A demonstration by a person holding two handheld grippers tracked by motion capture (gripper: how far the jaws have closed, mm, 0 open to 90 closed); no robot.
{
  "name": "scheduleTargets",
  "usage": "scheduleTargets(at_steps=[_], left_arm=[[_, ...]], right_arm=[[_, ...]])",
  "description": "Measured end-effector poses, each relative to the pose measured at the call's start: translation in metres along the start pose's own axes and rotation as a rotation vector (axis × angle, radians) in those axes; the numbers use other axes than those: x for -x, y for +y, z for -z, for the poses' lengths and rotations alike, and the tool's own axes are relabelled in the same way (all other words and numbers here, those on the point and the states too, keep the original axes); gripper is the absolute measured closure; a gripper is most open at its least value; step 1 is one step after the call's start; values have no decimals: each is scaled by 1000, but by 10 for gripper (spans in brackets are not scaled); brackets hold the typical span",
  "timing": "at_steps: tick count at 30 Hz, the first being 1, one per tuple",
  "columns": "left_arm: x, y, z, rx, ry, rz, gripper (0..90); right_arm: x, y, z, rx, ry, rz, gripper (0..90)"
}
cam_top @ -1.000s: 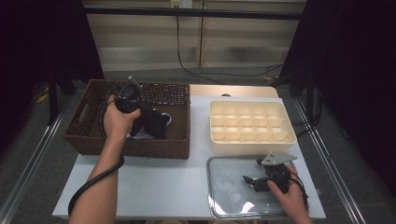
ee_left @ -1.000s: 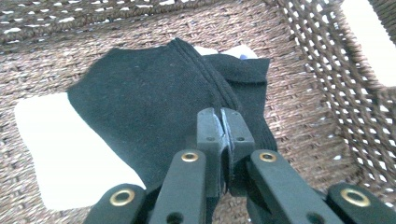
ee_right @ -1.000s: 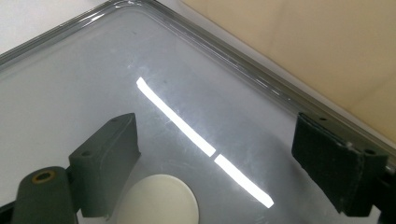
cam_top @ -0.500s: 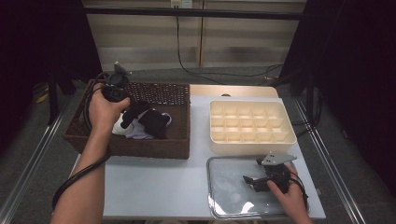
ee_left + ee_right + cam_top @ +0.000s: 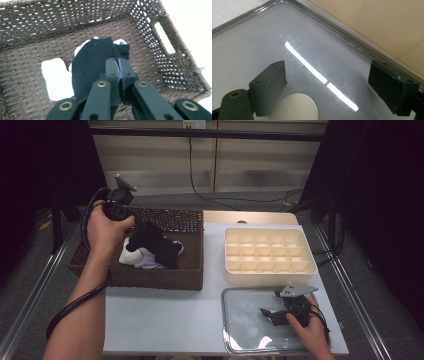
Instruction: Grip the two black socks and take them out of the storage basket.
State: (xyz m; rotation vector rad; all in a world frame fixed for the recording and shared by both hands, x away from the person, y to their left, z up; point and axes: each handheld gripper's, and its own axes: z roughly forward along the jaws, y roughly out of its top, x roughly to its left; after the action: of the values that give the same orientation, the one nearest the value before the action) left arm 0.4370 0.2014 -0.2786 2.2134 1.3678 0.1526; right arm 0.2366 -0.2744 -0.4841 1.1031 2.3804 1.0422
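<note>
Left gripper (image 5: 119, 75) is clamped on a black cloth (image 5: 93, 65), held above the floor of the woven basket (image 5: 160, 277) at the bench's left, over white and pale garments (image 5: 140, 259) lying inside. Right gripper (image 5: 329, 92) rests with jaws wide apart over the clear lid (image 5: 245, 320), just in front of the cream divided box (image 5: 270, 251).

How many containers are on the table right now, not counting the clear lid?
2. The brown wicker basket sits at the left with cloth items inside, and the cream compartment tray sits at the right, behind the clear lid.
</note>
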Motion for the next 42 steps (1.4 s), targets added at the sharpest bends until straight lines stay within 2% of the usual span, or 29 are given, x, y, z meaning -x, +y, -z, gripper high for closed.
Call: scheduleTargets(at_steps=[8, 9, 13, 15, 23, 27, 31, 35, 42], left_arm=[[2, 3, 6, 15, -41, 5, 875], [4, 3, 7, 23, -51, -5, 875], [5, 4, 10, 23, -61, -4, 875], [7, 6, 13, 25, -65, -23, 875], [15, 8, 21, 37, -82, -44, 875], [16, 7, 25, 33, -113, -52, 875], [17, 6, 26, 36, -113, -45, 874], [18, 4, 29, 34, -114, -58, 874], [21, 4, 34, 38, -124, -57, 875]], right_arm=[[0, 0, 0, -1, 0, -2, 142], [0, 0, 0, -1, 0, -2, 141], [0, 0, 0, -1, -1, -1, 142], [0, 0, 0, 0, -1, -1, 142], [0, 0, 0, 0, -1, -1, 142], [0, 0, 0, 0, -1, -1, 142], [0, 0, 0, 0, -1, 0, 142], [0, 0, 0, 0, -1, 0, 142], [0, 0, 0, 0, -2, 1, 142]])
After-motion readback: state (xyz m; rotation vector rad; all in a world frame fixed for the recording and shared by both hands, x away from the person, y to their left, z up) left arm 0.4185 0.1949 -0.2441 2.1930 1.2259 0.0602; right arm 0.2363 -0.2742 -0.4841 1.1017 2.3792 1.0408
